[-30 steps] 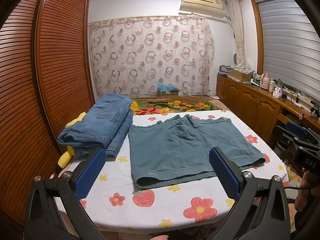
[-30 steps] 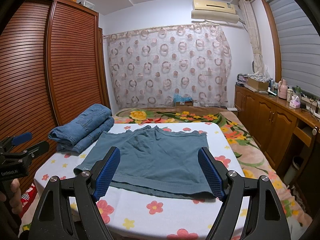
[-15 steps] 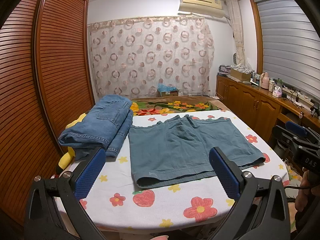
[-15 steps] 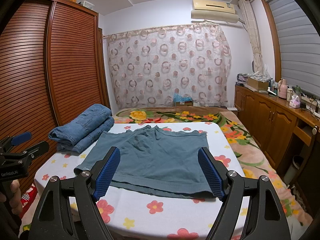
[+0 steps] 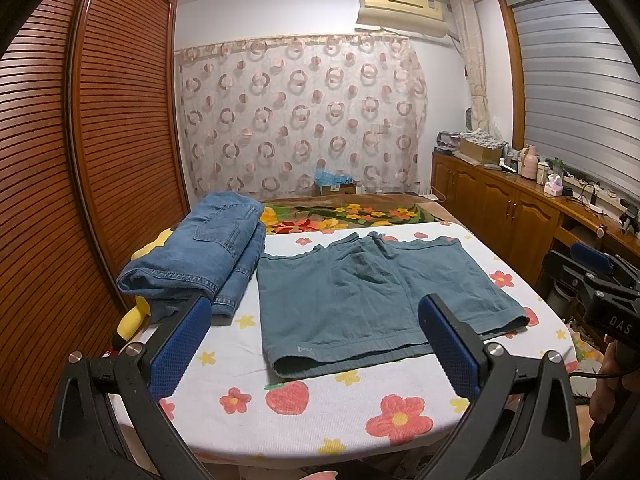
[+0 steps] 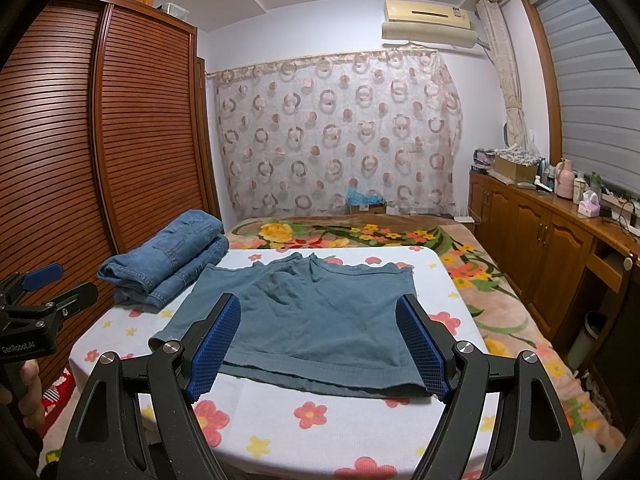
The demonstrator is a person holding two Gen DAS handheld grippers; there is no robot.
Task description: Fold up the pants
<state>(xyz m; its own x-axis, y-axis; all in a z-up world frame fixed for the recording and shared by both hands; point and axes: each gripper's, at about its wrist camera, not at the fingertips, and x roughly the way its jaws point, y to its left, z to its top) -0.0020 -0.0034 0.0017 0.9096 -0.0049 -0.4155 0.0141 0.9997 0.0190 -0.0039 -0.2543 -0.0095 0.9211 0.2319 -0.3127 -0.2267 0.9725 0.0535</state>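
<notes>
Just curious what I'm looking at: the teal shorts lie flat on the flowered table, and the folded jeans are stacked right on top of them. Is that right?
Not quite. The folded jeans lie beside the teal shorts, to their left on the flowered table, not on top of them. The left wrist view shows it plainly. The shorts do lie flat.

Your near edge of the tablecloth [image 5: 352, 420] lies bare, folded jeans [image 5: 208, 256] crowd the shorts' [image 5: 372, 300] left side.

Teal shorts [image 6: 320, 320] flat on floral tablecloth [image 6: 280, 420] (folded jeans [image 6: 168, 256] beside them)
</notes>
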